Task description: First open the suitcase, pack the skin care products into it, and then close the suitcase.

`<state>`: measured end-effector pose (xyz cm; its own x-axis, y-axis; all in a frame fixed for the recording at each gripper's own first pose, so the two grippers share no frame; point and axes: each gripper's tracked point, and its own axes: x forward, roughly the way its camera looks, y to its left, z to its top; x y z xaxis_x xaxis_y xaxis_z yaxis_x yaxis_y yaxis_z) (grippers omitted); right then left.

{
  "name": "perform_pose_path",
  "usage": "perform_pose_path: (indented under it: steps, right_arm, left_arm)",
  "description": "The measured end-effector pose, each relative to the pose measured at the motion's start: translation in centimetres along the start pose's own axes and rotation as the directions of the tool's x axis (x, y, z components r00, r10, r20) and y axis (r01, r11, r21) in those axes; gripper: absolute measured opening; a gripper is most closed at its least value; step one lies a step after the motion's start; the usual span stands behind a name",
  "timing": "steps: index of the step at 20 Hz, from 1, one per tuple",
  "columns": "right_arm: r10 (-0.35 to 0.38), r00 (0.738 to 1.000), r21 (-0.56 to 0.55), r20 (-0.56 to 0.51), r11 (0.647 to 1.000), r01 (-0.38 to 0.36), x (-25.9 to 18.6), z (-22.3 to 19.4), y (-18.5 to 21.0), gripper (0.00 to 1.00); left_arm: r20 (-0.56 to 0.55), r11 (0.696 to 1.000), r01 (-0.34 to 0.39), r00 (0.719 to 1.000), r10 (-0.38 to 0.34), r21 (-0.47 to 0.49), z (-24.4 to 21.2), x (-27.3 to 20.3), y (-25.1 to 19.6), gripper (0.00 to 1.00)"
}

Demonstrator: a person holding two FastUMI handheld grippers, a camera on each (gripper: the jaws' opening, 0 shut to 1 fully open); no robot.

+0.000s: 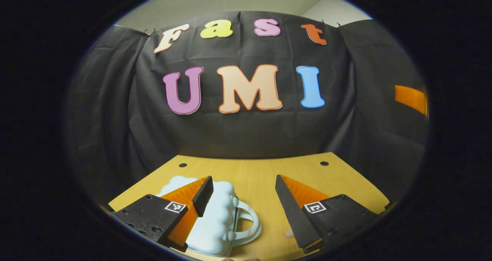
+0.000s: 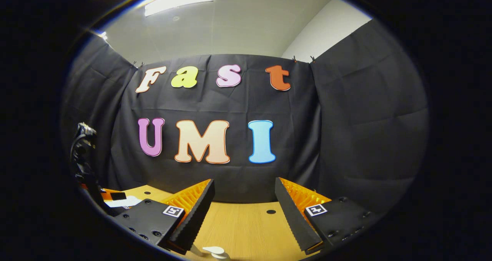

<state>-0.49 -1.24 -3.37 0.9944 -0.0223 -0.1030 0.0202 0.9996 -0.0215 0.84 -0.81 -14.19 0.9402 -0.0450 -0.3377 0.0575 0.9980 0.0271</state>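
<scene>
A small pale blue suitcase [image 1: 215,222] lies closed on the wooden table [image 1: 253,176], its looped handle [image 1: 251,222] pointing right. My left gripper [image 1: 243,177] hovers open just above it; its left finger overlaps the case's lid and the handle lies in the gap between the fingers. A small white object [image 1: 290,234] peeks out beside the right finger. My right gripper [image 2: 244,180] is open over bare table with nothing between its fingers. A white rounded item [image 2: 215,250], perhaps a skin care product, sits at the bottom edge of the right gripper view, mostly cut off.
The black cloth wall stands close behind the table's far edge [image 1: 250,157]. Two small dark holes [image 1: 324,163] mark the tabletop. A black device with cables [image 2: 82,149] stands at the left in the right gripper view. An orange strip [image 1: 411,99] shows at the far right.
</scene>
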Motion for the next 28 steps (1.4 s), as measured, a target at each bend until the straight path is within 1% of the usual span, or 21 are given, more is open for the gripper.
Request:
perform_pose_path:
  steps: [2, 5, 8, 9, 10, 12, 15, 20, 21, 22, 23, 25, 26, 28]
  right_arm:
    - [-0.010, 1.000, -0.010, -0.010, 1.000, 0.010, -0.2, -0.3, -0.3, 0.99]
    - [-0.016, 0.999, -0.016, -0.038, 1.000, 0.015, -0.4, -0.9, -0.6, 0.99]
    - [-0.033, 0.997, -0.008, -0.068, 0.999, 0.032, -0.7, -1.5, -1.2, 0.99]
    - [-0.037, 0.997, -0.008, -0.072, 0.999, 0.036, -0.8, -1.5, -1.3, 0.99]
    - [-0.037, 0.997, -0.005, -0.073, 0.999, 0.037, -1.1, -1.3, -1.4, 0.99]
    - [-0.039, 0.997, -0.002, -0.060, 0.999, 0.039, -1.3, -0.7, -1.4, 0.98]
    - [-0.047, 0.998, -0.030, -0.041, 0.998, 0.046, -1.6, -0.1, -1.7, 0.98]
    - [-0.052, 0.997, -0.031, -0.056, 0.998, 0.050, -1.8, -0.9, -1.7, 0.98]
    - [-0.051, 0.997, -0.030, -0.056, 0.998, 0.050, -1.9, -0.9, -1.7, 0.99]
    - [-0.051, 0.997, -0.031, -0.054, 0.998, 0.049, -1.9, -0.8, -1.7, 0.99]
    - [-0.052, 0.997, -0.033, -0.052, 0.998, 0.050, -2.0, -0.8, -1.7, 0.99]
    - [-0.052, 0.998, -0.040, -0.047, 0.998, 0.050, -2.2, -0.9, -1.7, 0.98]
    - [-0.052, 0.998, -0.042, -0.045, 0.998, 0.050, -2.3, -0.9, -1.7, 0.99]
    - [-0.053, 0.998, -0.047, -0.044, 0.998, 0.050, -2.4, -1.0, -1.7, 0.99]
  left_arm:
    - [-0.054, 1.000, 0.007, 0.999, -0.006, 0.006, -2.1, 0.8, -0.1, 0.95]
    - [-0.138, 0.999, 0.031, 0.990, -0.033, -0.014, -4.9, 1.8, -0.9, 0.96]
    - [-0.181, 0.998, 0.061, 0.982, -0.063, -0.015, -6.7, 2.7, -1.9, 0.95]
    - [-0.196, 0.997, 0.070, 0.978, -0.071, -0.014, -7.3, 3.0, -2.3, 0.94]
    - [-0.216, 0.997, 0.077, 0.973, -0.079, -0.017, -8.1, 3.3, -2.5, 0.95]
    - [-0.269, 0.996, 0.083, 0.959, -0.087, -0.026, -9.7, 3.6, -3.0, 0.95]
    - [-0.335, 0.997, 0.070, 0.939, -0.073, -0.023, -12.0, 4.1, -3.0, 0.95]
    - [-0.441, 0.998, 0.056, 0.896, -0.057, -0.015, -15.5, 4.7, -3.1, 0.95]
    - [-0.447, 0.997, 0.071, 0.892, -0.068, -0.009, -15.7, 4.9, -3.5, 0.94]
    - [-0.449, 0.997, 0.082, 0.890, -0.072, 0.003, -15.9, 5.2, -3.7, 0.88]
    - [-0.454, 0.996, 0.086, 0.889, -0.068, 0.019, -16.1, 5.4, -3.7, 0.86]
    - [-0.481, 0.996, 0.088, 0.874, -0.064, 0.029, -17.0, 5.6, -4.0, 0.85]
    - [-0.503, 0.996, 0.084, 0.862, -0.061, 0.024, -17.7, 5.8, -4.0, 0.83]
    - [-0.513, 0.996, 0.080, 0.857, -0.053, 0.031, -17.9, 6.4, -3.8, 0.81]
